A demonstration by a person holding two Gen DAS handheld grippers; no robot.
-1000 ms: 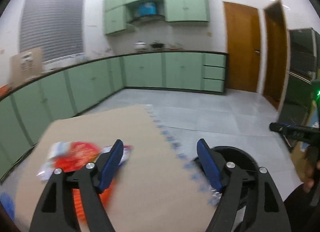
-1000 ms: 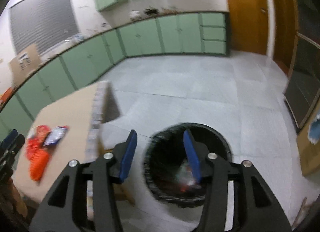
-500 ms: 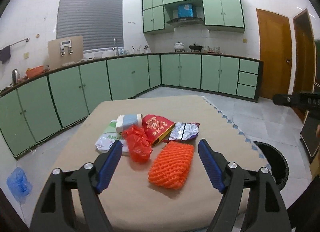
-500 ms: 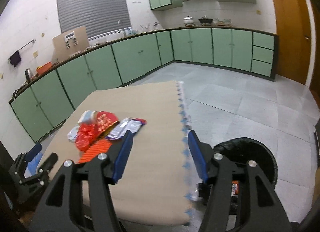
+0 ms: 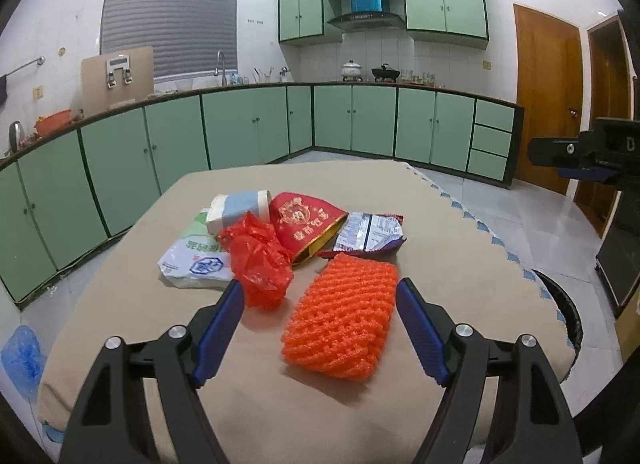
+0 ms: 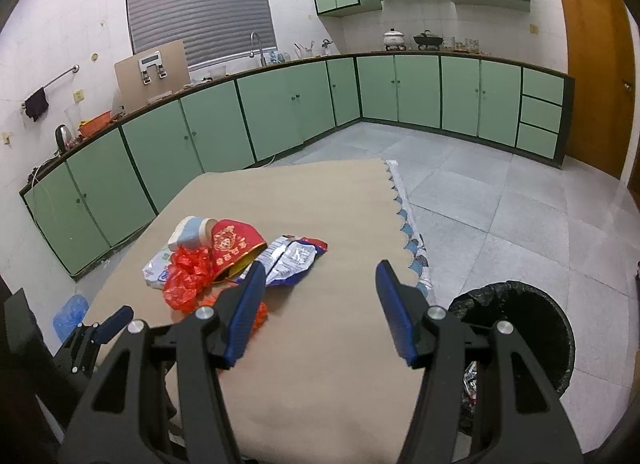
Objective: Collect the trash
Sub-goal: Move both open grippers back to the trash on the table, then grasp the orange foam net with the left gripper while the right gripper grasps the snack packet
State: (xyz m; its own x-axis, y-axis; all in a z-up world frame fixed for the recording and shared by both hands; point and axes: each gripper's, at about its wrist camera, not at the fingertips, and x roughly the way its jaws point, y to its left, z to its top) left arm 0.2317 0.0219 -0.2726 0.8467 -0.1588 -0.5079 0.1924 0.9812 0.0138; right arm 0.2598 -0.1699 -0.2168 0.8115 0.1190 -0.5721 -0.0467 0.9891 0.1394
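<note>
Both grippers have swung from the bin (image 6: 516, 328) back over the bench (image 5: 400, 184). Left gripper (image 5: 320, 324) and right gripper (image 6: 320, 312) have open, empty jaws; five wrappers (image 5: 340, 328) lie ahead, uncollected.

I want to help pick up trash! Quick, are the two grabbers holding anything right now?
Left gripper: open, holding nothing; the orange foam net lies on the table ahead.
Right gripper: open, holding nothing.
</note>
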